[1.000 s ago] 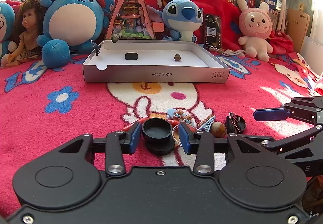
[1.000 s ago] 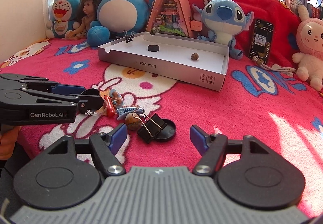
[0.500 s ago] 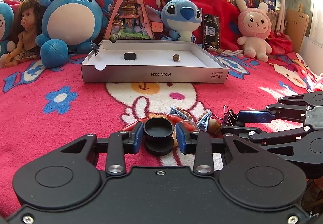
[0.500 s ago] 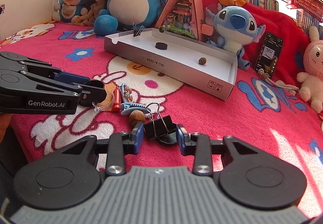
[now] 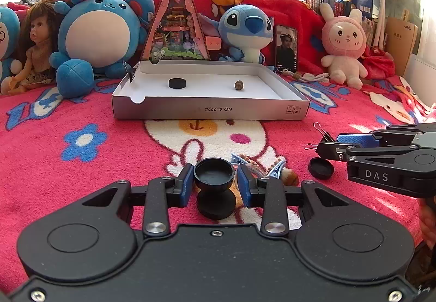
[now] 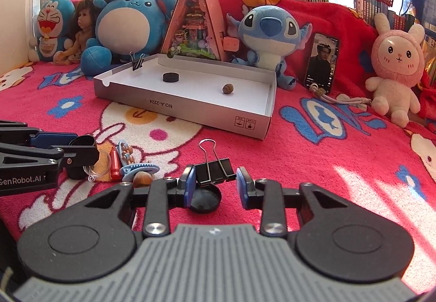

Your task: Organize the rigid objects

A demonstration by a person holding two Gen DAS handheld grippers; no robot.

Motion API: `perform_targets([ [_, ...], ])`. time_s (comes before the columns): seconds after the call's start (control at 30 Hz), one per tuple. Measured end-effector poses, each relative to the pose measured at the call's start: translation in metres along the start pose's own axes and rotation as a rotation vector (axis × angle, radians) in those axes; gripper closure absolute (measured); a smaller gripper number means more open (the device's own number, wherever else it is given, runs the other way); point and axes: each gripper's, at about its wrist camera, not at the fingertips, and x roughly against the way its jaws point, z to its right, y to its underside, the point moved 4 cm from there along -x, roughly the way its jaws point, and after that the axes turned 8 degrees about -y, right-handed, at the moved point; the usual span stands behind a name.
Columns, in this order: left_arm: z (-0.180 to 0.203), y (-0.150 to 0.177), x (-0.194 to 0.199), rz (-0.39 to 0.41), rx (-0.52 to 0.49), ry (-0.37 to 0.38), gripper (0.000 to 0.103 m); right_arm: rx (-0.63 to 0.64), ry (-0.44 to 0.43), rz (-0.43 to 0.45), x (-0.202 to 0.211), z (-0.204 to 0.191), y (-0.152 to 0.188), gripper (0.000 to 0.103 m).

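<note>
We see the left gripper (image 5: 214,183) low over the red patterned blanket (image 5: 81,179), its blue pads closed onto a black cap (image 5: 214,173), open side up and lifted clear of a second black cap (image 5: 216,203) right under it; both pads touch the rim. The right gripper (image 6: 215,183) has just been closing its jaws around a black binder clip (image 6: 215,172): the clip sits between the pads with its wire handles up, the left pad is against it, and a slim gap shows on the right side, so we cannot tell if the grip is firm. Under that clip lies another black cap (image 6: 205,199) flat on the blanket. Between the two grippers sits the leftover pile: a blue hair clip (image 6: 139,168), a hazelnut (image 6: 141,180), a red tube (image 6: 115,164) and a clear ring-shaped piece (image 6: 95,169). Farther back is the shallow cardboard tray (image 5: 209,109), holding a black disc (image 5: 177,83) and a nut (image 5: 239,84) well apart, with a binder clip (image 6: 138,62) clamped on its left wall. Plush toys (image 5: 100,32) and a phone (image 5: 286,48) line up behind the tray.
</note>
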Motion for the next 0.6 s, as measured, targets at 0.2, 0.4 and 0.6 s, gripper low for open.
perform_targets([
  [0.2, -0.002, -0.003, 0.001, 0.008, 0.004, -0.004, 0.070, -0.029, 0.024, 0.033, 0.002, 0.002, -0.002, 0.066],
  [0.4, -0.003, -0.007, 0.002, 0.023, 0.005, -0.009, 0.070, -0.058, 0.032, 0.049, 0.002, 0.005, -0.005, 0.066],
  [0.6, -0.004, -0.015, 0.001, 0.025, 0.014, -0.004, 0.070, -0.089, 0.039, 0.058, 0.002, 0.010, -0.009, 0.066],
])
